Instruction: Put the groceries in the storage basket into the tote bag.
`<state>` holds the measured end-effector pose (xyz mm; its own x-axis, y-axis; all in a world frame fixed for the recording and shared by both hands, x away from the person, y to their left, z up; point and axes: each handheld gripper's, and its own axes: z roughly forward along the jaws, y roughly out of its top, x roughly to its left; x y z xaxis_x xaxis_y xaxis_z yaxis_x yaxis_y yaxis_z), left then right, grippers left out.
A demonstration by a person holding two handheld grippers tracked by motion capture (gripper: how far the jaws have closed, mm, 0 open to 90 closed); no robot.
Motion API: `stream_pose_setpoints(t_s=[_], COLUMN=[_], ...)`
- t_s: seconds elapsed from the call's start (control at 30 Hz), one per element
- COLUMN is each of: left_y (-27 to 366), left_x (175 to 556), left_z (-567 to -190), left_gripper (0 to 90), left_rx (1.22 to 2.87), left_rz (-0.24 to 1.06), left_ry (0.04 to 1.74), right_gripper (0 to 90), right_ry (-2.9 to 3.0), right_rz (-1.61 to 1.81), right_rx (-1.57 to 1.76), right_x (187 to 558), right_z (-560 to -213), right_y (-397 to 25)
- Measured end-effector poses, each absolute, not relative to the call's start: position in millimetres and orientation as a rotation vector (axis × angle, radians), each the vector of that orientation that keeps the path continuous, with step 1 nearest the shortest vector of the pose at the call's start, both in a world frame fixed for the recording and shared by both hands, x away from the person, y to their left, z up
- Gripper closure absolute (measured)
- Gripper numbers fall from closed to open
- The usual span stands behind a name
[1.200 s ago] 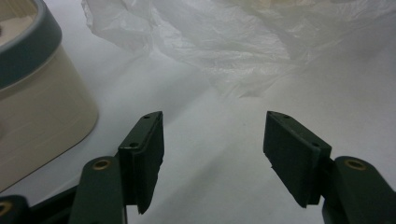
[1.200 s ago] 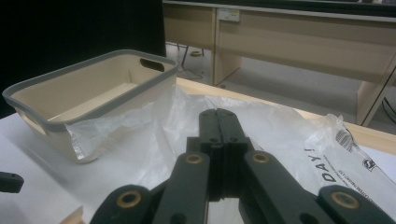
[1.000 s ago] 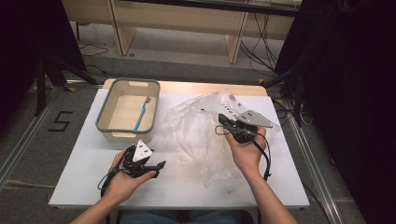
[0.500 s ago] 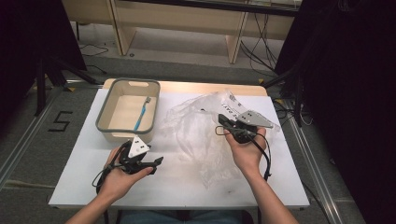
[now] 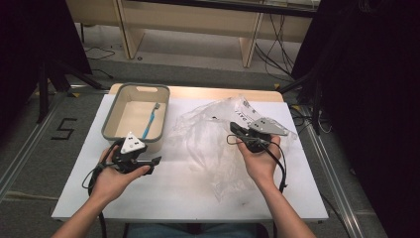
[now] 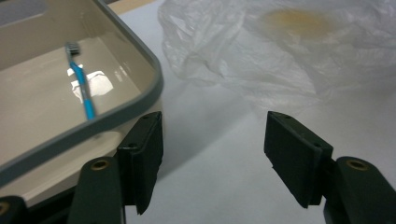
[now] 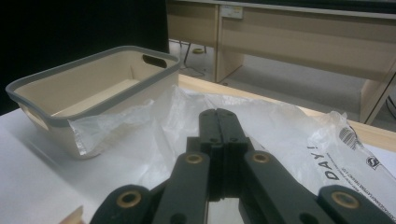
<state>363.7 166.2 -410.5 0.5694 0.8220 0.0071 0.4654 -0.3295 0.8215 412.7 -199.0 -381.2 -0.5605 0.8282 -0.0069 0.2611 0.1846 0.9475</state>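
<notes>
Two hand-held grippers work over a white rectangular table [image 5: 198, 198] in the high view. The left gripper [image 5: 154, 161] sits near the table's left edge, just beside the near wall of a beige plastic basin with a grey rim [image 5: 110, 124] that stands at the far left corner. A blue toothbrush [image 5: 149, 124] lies inside the basin, along its right side. The right gripper [image 5: 233, 127] rests over a crumpled clear plastic bag [image 5: 208, 144], which spreads across the middle and right of the table, from the far edge towards the near one. Black cables trail from both grippers.

From the left gripper view, the left gripper [image 6: 212, 149] has its jaws spread wide apart, with bare white table between them and nothing held. The basin [image 6: 135, 100] stands just beside the left jaw, and the toothbrush [image 6: 83, 91] rests on the basin's floor, bristles away from the camera. The bag [image 6: 280, 60] lies farther ahead, apart from the jaws, with a yellowish patch showing through it.

From the right gripper view, the right gripper [image 7: 219, 116] has its jaws pressed flat together over the bag [image 7: 154, 126]. Whether any film is pinched between them cannot be told. The basin [image 7: 51, 119] stands beyond, towards the table's far edge, its wall touching a fold of the bag. Black print marks the bag at the right.
</notes>
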Motion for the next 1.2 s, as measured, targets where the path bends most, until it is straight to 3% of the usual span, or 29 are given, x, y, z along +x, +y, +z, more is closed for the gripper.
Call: stream_pose_setpoints(t_s=[0.67, 1.2], left_y=[182.7, 183.3], left_x=[400.1, 447.7], left_z=[-383.8, -383.0], left_gripper=[34.9, 34.8], left_rx=[1.923, 1.944], left_rz=[0.576, 0.583], left_ry=[1.100, 1.202], right_gripper=[90.0, 90.0], right_ry=[1.929, 1.934], right_rz=[1.377, 1.377], right_rx=[1.033, 1.031], right_x=[412.0, 411.9], right_z=[-381.2, -381.3], right_y=[-202.1, -202.0])
